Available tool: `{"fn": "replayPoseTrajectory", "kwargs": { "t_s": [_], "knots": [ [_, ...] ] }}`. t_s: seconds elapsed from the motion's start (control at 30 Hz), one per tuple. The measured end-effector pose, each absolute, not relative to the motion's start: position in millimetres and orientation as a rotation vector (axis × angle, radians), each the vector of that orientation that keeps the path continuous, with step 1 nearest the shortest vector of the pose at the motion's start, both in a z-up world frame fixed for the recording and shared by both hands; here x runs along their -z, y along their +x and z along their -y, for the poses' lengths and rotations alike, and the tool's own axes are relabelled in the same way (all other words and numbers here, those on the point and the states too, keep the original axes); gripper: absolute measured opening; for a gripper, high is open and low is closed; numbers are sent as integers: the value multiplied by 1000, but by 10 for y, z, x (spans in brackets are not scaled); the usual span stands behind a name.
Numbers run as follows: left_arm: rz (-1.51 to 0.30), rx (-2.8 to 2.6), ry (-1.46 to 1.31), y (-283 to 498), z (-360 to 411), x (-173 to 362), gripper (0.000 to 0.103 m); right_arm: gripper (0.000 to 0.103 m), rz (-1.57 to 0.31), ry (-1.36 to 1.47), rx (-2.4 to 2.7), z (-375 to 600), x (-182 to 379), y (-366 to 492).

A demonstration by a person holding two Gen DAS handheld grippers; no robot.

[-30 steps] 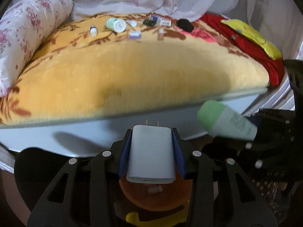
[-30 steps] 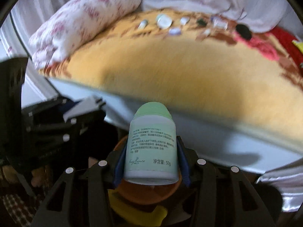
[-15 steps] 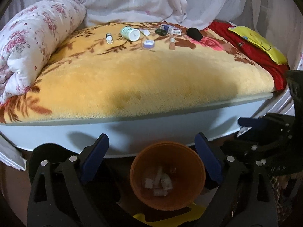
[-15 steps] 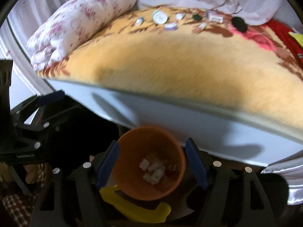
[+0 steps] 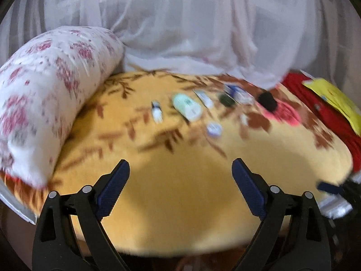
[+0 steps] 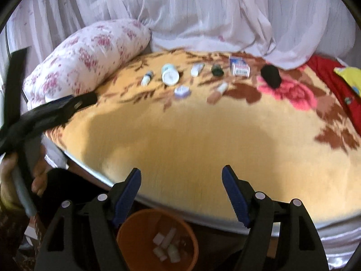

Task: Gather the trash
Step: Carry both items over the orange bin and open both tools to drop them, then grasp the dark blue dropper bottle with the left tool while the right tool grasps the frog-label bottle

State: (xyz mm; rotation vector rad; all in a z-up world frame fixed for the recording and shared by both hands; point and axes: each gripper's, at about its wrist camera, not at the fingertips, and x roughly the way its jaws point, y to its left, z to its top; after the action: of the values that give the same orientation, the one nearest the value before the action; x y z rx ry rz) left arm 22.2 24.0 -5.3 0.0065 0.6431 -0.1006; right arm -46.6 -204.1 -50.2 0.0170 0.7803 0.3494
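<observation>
step: reach for next pick | left gripper (image 5: 180,176) + right gripper (image 6: 181,183) both spread, empty | trash row (image 6: 194,76) far side of blanket (image 6: 203,140) (bin (image 6: 135,232) below edge) | next: close in, pick one

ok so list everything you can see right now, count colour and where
small items: about nine, mostly white, in a loose row at the far side of the blanket, among them a pale green-and-white jar, a red-and-white box and a black lump
blanket: one, yellow with brown and pink flowers, covering the bed
pillow: one, white with pink flowers, far left
curtain: white, behind the bed
red cloth: one, right edge
bin: one, orange, below the bed edge, scraps inside
left gripper: black, blue pads, jaws open, empty
right gripper: same, jaws open, empty
</observation>
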Motion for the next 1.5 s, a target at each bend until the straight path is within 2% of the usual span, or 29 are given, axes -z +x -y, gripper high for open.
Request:
{"fn": "replayPoseTrajectory", "kwargs": {
  "t_s": [0.13, 0.27, 0.47, 0.57, 0.6, 0.63, 0.67, 0.9, 1.13, 1.5],
  "knots": [
    [-651, 7, -16, 887, -369, 95, 90, 74, -743, -2, -352, 2017, 454, -327],
    [-732, -47, -26, 1574, -429, 265, 89, 74, -742, -2, -355, 2036, 490, -208],
    [-824, -90, -2, 2195, -433, 577, 73, 74, -751, 7, -345, 2103, 519, -81],
    [-854, -100, 6, 2420, -414, 685, 62, 75, -755, 2, -341, 2119, 519, -19],
    [-866, -89, 3, 2479, -409, 716, 50, 75, -755, 1, -341, 2119, 518, -2],
    [-887, -67, -2, 2548, -400, 756, 29, 75, -754, -1, -340, 2118, 517, 22],
    [-911, -42, -17, 2613, -404, 802, 24, 75, -753, -2, -339, 2113, 516, 48],
    [-856, -9, -70, 2349, -511, 707, 23, 75, -742, -33, -355, 1956, 446, 308],
    [-782, 33, -79, 1758, -618, 522, 23, 75, -706, -118, -392, 1393, 236, 1104],
    [-737, 91, -101, 1058, -745, 452, 23, 73, -791, -235, -362, 500, 516, 2362]
  ]
}}
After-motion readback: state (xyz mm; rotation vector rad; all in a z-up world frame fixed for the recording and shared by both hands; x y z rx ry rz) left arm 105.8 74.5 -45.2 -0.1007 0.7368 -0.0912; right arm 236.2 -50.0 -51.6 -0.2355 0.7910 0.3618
